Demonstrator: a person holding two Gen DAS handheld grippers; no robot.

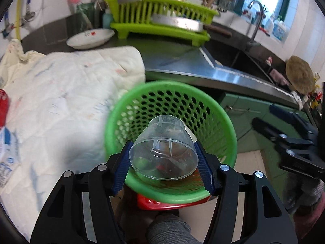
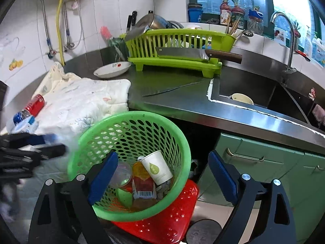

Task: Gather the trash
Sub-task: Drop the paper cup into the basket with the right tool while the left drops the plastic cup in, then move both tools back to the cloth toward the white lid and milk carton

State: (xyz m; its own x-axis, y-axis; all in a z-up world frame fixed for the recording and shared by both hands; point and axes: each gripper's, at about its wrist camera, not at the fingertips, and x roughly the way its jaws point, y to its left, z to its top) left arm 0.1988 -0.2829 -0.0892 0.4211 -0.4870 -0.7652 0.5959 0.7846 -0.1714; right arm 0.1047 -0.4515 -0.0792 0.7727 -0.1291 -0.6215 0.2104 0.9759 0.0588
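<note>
At the far left of the bench (image 2: 172, 99), a red can (image 2: 37, 103) and a clear bottle (image 2: 22, 116) lie on a white quilted cloth (image 2: 81, 101). The left gripper (image 1: 163, 156) has its blue fingers (image 1: 121, 166) clamped on a clear plastic cup (image 1: 164, 150), one pad on each side of the wall near the rim. The cup is see-through, ribbed near its base and smudged inside. It lies tipped, its long axis running away from the camera and slightly upward, its wide mouth toward the camera and its narrow base pointing over the green basket (image 1: 203, 109). In that perforated basket, which sits on a red stool (image 2: 172, 219), a white paper cup (image 2: 157, 167) leans among wrappers. The right gripper (image 2: 162, 177) hovers over the basket, fingers wide apart and holding nothing. A lime dish rack (image 2: 176, 48) and the sink (image 2: 254, 89) stand further right.
</note>
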